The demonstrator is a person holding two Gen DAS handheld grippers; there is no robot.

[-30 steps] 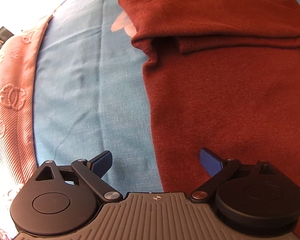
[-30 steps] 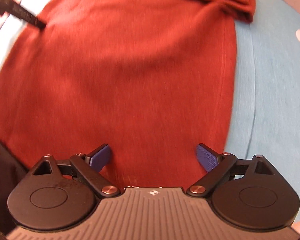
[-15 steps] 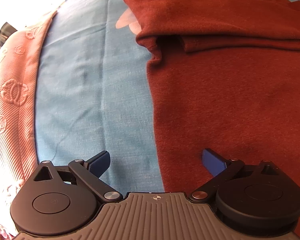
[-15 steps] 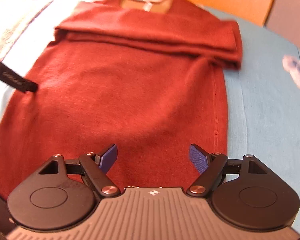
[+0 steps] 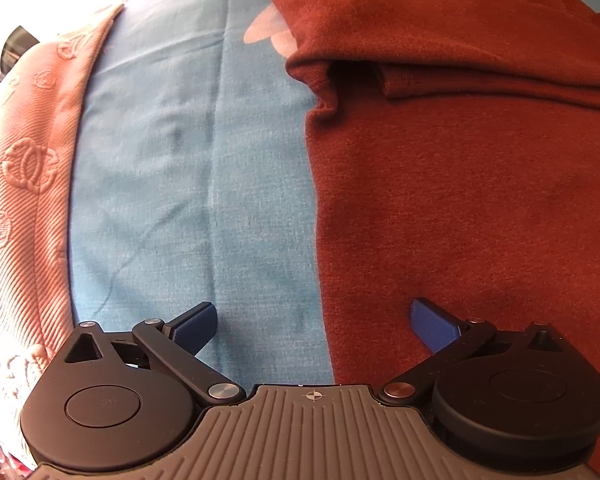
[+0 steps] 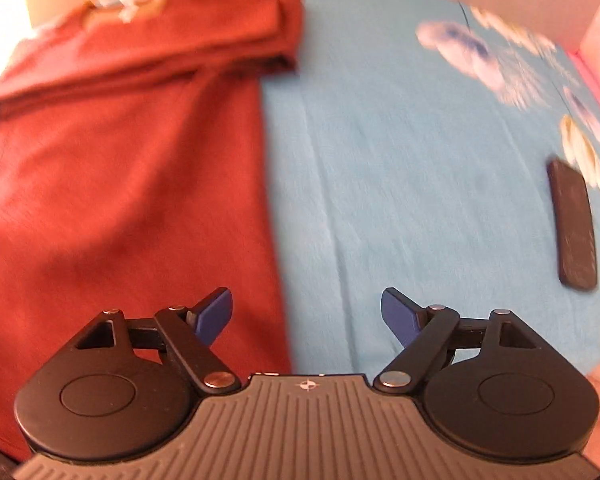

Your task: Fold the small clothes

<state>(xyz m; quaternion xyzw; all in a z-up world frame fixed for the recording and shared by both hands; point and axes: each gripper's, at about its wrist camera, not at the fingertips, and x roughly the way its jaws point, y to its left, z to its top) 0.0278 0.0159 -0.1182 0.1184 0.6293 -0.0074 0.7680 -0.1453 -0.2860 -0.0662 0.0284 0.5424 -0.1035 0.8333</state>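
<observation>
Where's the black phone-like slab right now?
Only the right wrist view shows it: the black slab lies flat on the blue sheet at the far right, beside the printed flowers and well clear of the red shirt.

A rust-red knit shirt [image 5: 480,200], lying flat, front side up, on a blue sheet [image 5: 188,184]. The neckline lies at the far end, showing a tan inner lining and a small white label. Both sleeves are folded inward across the chest, forming a layered horizontal band below the collar; the sleeve edges overlap near the middle of that band. The body below the band lies smooth and unfolded, its long side edges straight against the sheet. In the right wrist view the shirt [image 6: 120,184] appears blurred, its folded shoulder corner slightly raised.
</observation>
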